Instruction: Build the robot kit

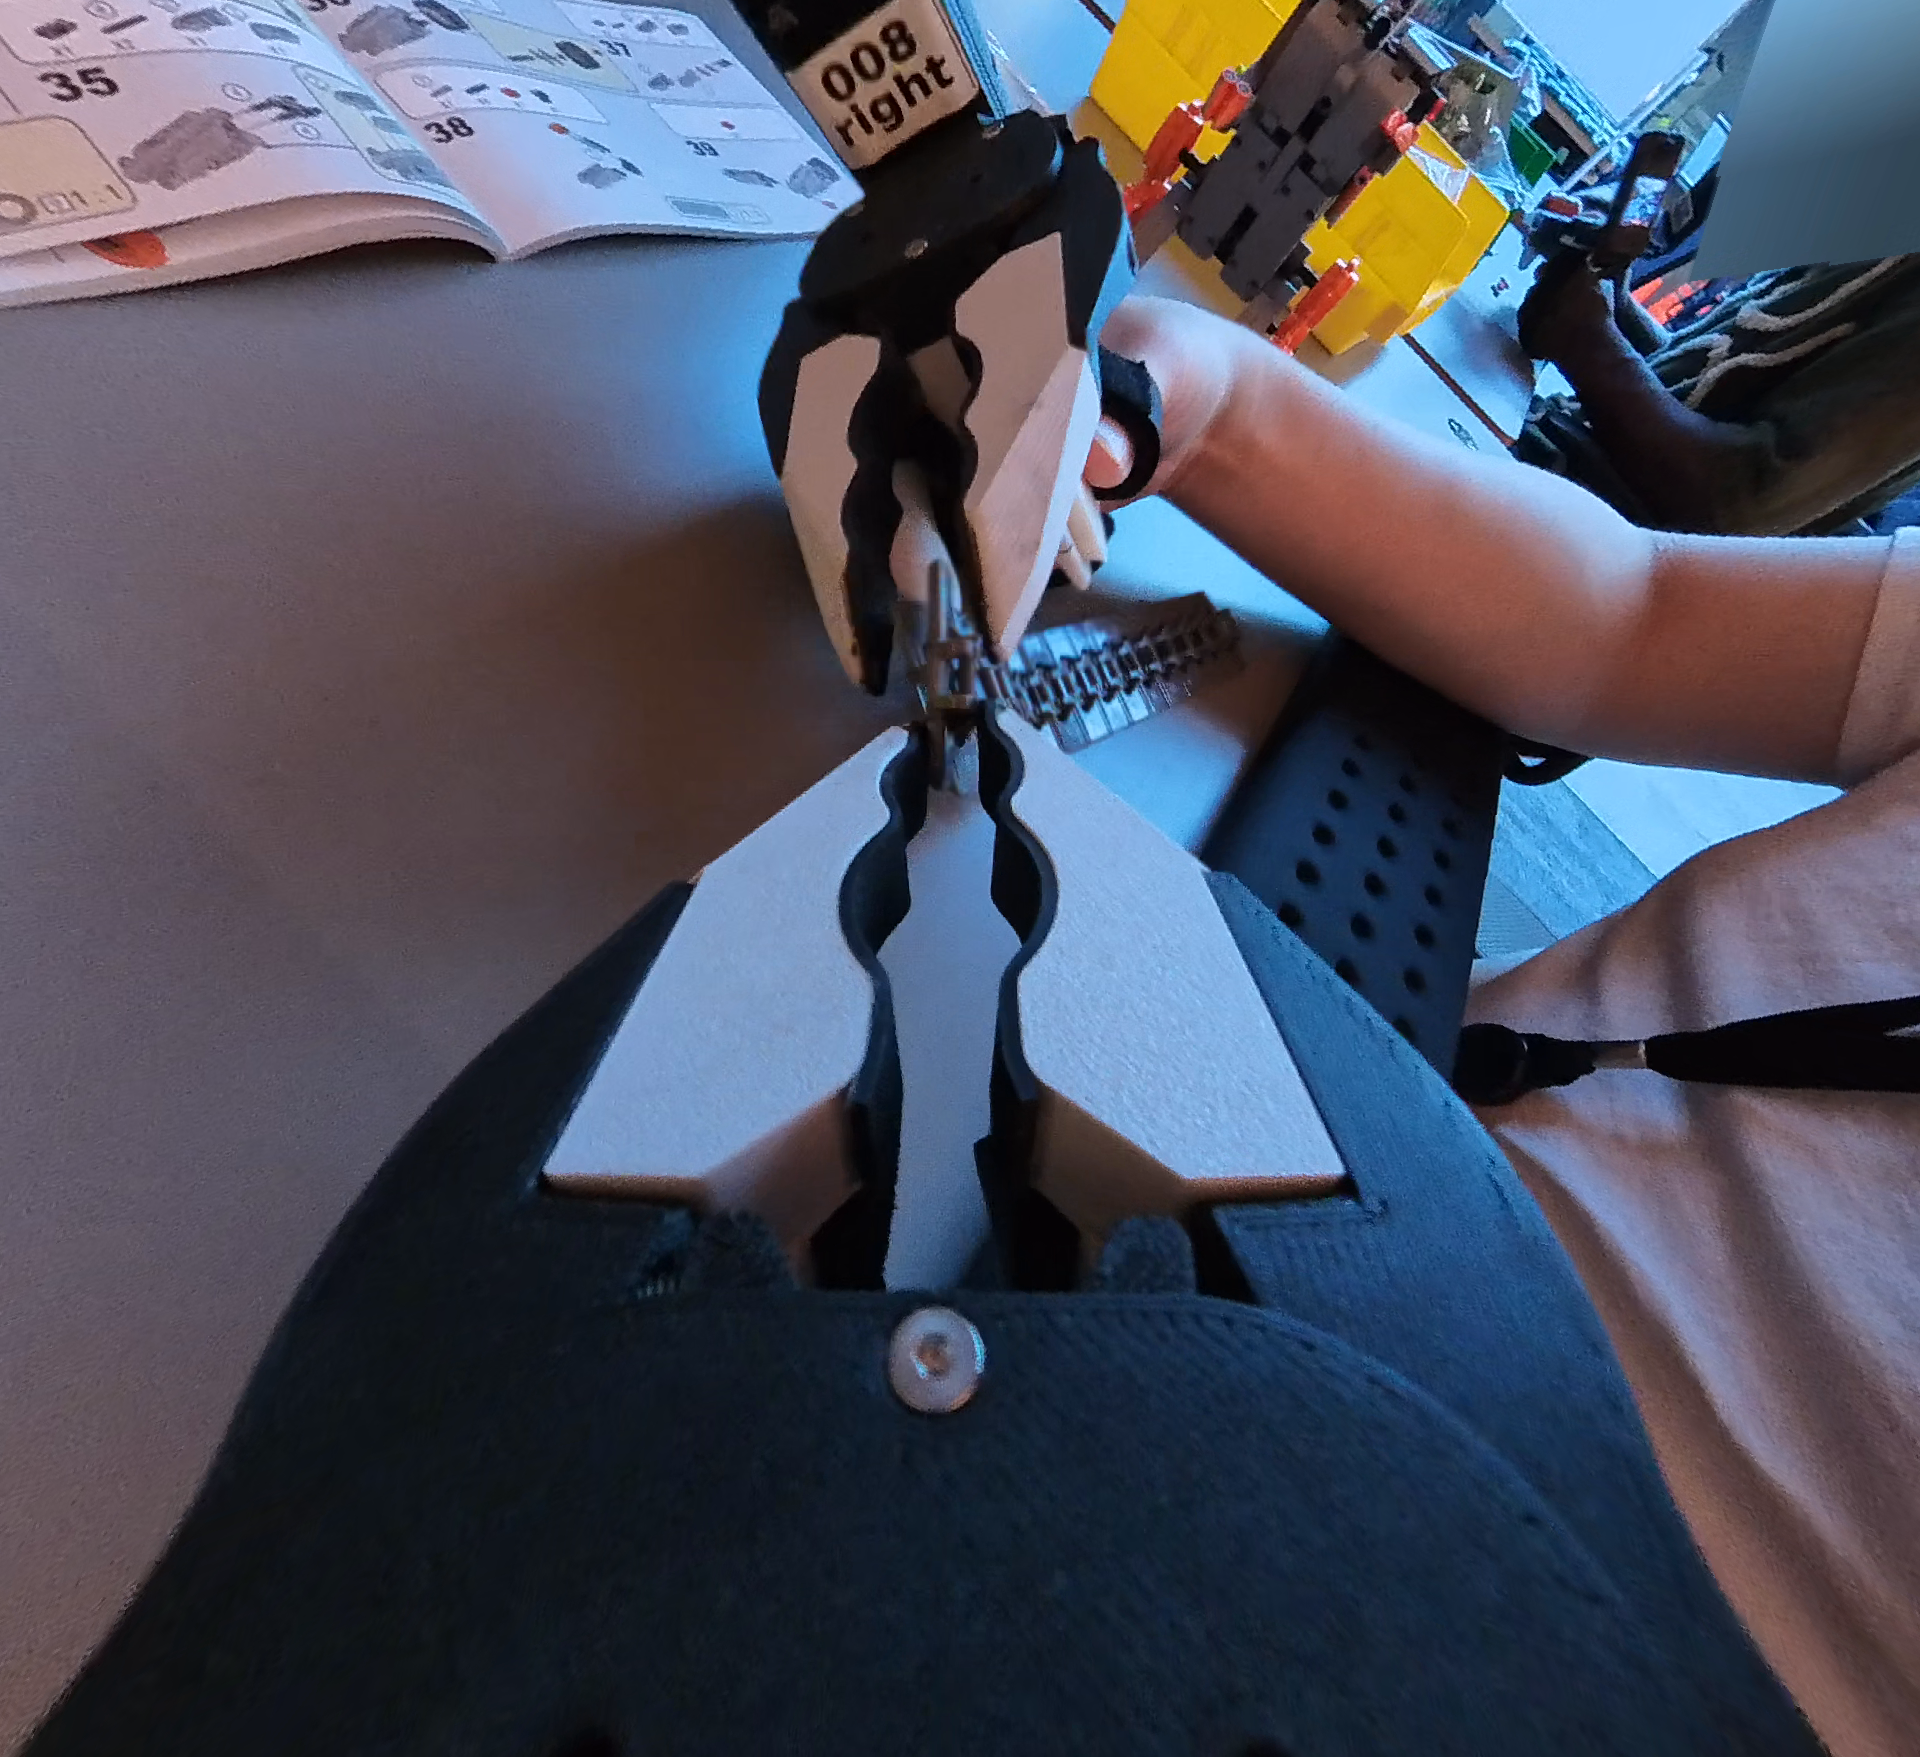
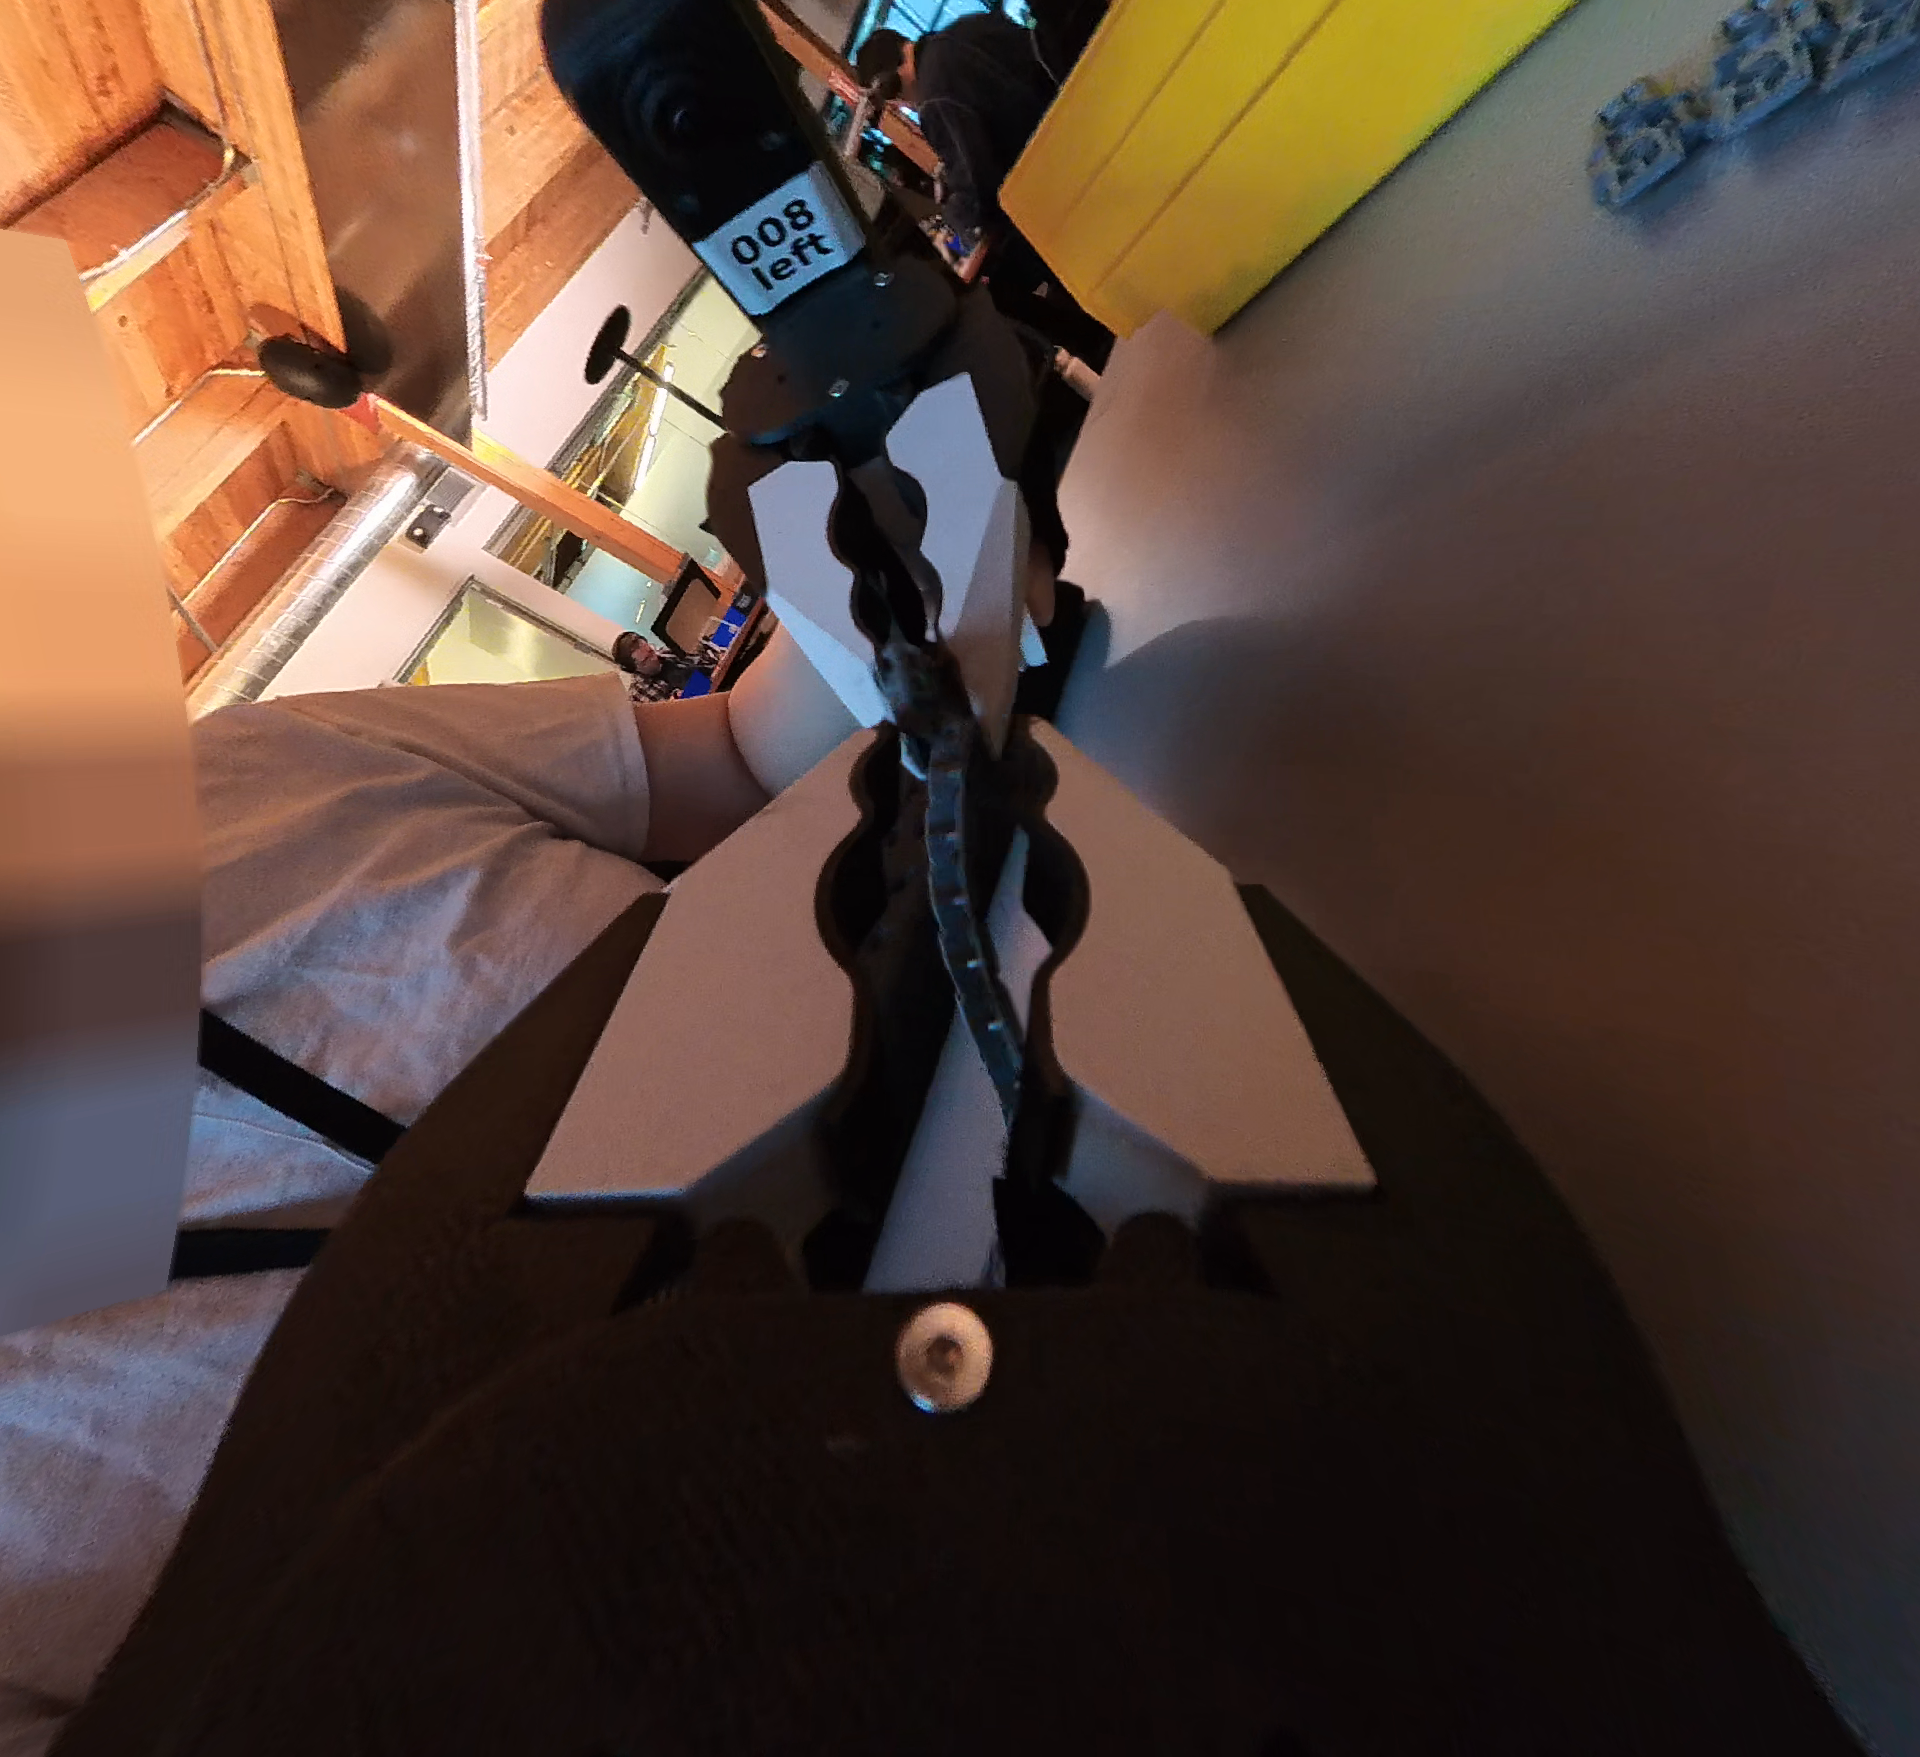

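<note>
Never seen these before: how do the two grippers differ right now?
The left gripper points out over the table; the right gripper points back at it, tips nearly touching. The grey track trails off behind the right gripper, while the left gripper pinches only its end. Both are shut on it.

Booklet [image 1: 312, 76] cut off at left edge — chain [image 1: 1101, 668] end hidden by grippers.

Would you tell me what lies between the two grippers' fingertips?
In the left wrist view, a small grey pin-and-link piece bridges the left gripper and right gripper, joined to a grey tread chain.
</note>
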